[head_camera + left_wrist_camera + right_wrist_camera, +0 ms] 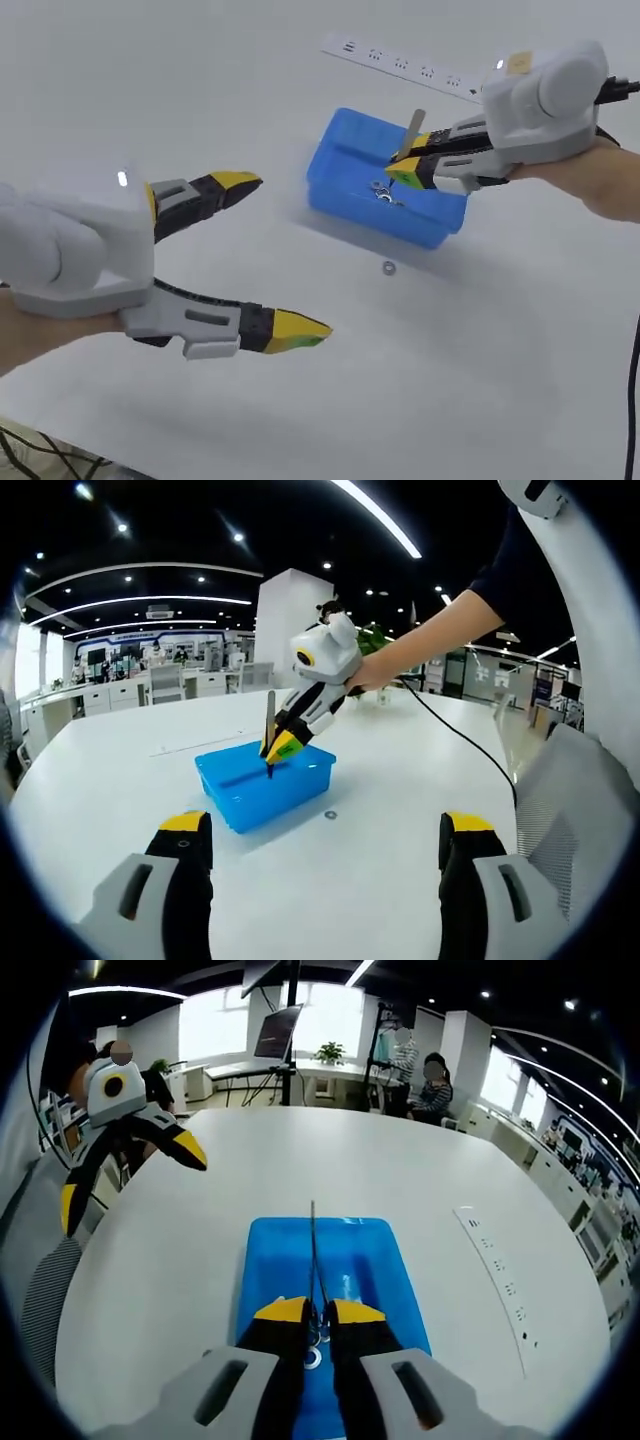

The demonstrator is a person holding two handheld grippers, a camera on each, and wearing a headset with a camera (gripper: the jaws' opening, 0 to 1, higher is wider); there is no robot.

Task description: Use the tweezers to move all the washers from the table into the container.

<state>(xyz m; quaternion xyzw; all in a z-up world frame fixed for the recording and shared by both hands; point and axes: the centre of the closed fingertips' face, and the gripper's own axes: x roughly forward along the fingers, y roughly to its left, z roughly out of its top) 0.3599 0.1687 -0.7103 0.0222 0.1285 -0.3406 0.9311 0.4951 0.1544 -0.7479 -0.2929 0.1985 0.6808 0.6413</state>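
The left claw [288, 256] is hovering wide open above the white table [480, 380], its jaws pointing forward and level. Just ahead of those jaws, one washer [388, 267] is lying on the table, close beside the blue container [345, 175]. Beyond it, the right claw [395, 175] is reaching in over the container, clamping the tweezers [413, 128], whose tips are pointing down at washers [380, 190] inside.

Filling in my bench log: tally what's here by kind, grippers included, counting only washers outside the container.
Grippers: 2 (left gripper, right gripper)
Container: 1
Tweezers: 1
Washer outside: 1
Power strip: 1
Total: 6
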